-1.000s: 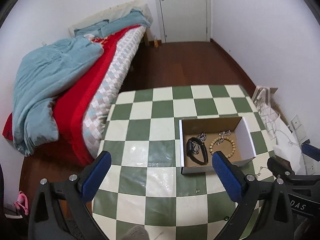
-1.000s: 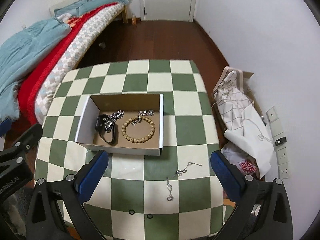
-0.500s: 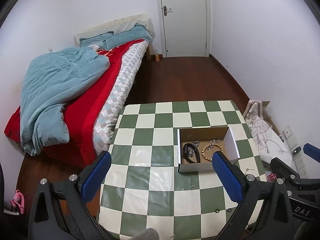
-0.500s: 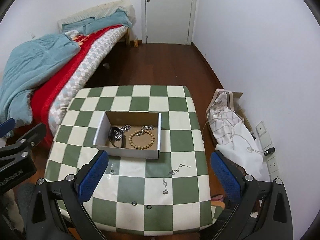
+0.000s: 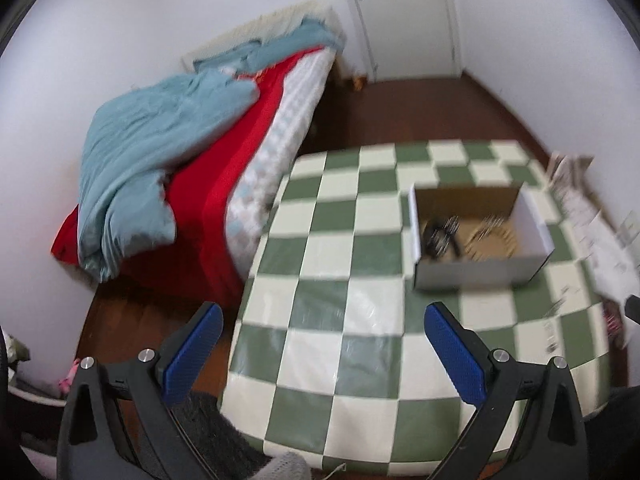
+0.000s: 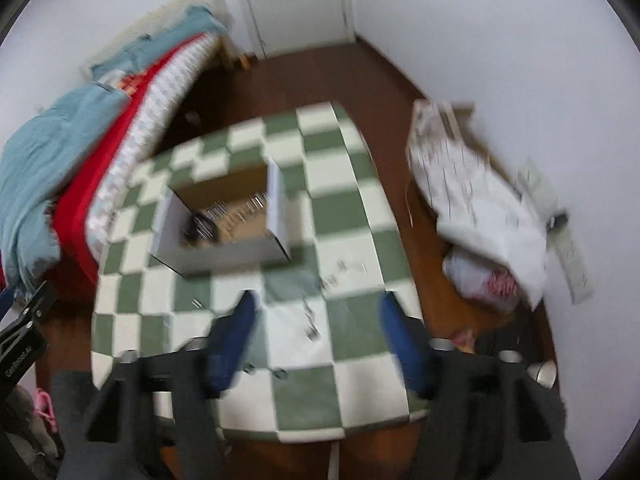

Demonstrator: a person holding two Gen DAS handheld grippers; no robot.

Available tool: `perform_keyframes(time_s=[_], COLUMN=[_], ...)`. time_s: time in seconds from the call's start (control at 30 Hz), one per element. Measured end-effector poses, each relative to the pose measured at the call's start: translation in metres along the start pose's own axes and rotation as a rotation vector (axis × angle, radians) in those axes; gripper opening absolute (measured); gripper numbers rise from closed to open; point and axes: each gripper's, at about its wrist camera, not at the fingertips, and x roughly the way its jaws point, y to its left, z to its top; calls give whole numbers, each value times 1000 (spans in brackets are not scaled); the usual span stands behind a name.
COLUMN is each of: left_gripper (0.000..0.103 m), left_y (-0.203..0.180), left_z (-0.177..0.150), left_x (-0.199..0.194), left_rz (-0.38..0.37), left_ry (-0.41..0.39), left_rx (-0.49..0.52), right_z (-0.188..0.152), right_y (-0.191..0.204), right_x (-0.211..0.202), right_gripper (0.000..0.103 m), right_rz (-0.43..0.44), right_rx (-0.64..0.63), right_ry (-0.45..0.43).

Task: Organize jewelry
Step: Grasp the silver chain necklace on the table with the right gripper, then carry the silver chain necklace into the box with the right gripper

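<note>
Both claws, left (image 5: 320,346) and right (image 6: 318,332), gape empty above a blurred silver chain (image 6: 314,318) on the checkered table (image 6: 348,208).

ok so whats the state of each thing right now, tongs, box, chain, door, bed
left tongs: open, holding nothing
right tongs: open, holding nothing, above the chain
cardboard box: open-topped, upright on the table, jewelry inside
silver chain: loose on the checkered table, outside the box
door: shut
bed: unmade, blue blanket bunched up
</note>
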Motion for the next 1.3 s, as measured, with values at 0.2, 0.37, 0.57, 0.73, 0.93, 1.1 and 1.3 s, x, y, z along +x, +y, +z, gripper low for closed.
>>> perform_keyframes(time_s=[0.2, 0.37, 0.57, 0.73, 0.93, 1.1, 1.3], left_gripper=[103, 103, 103, 103, 98, 73, 27], left_y=[-19, -29, -40, -55, -77, -97, -107], left_z=[-17, -19, -18, -18, -18, -20, -19], left_x=[45, 67, 86, 106, 128, 137, 137], left_rz=[33, 42, 12, -66, -170, -232, -295], left_ry=[116, 167, 214, 267, 315, 338, 325], left_rx=[31, 55, 61, 55, 35, 46, 57], right_z=[-22, -28, -34, -31, -23, -20, -18], right_y=[-16, -1, 20, 17, 6, 4, 6], right_x=[75, 113, 136, 137, 139, 139, 139], right_gripper=[59, 59, 29, 12, 12, 12, 12], right_rz=[36, 17, -52, -52, -55, -63, -71], right_rx=[29, 0, -89, -78, -40, -39, -46], right_ry=[136, 179, 212, 199, 195, 194, 192])
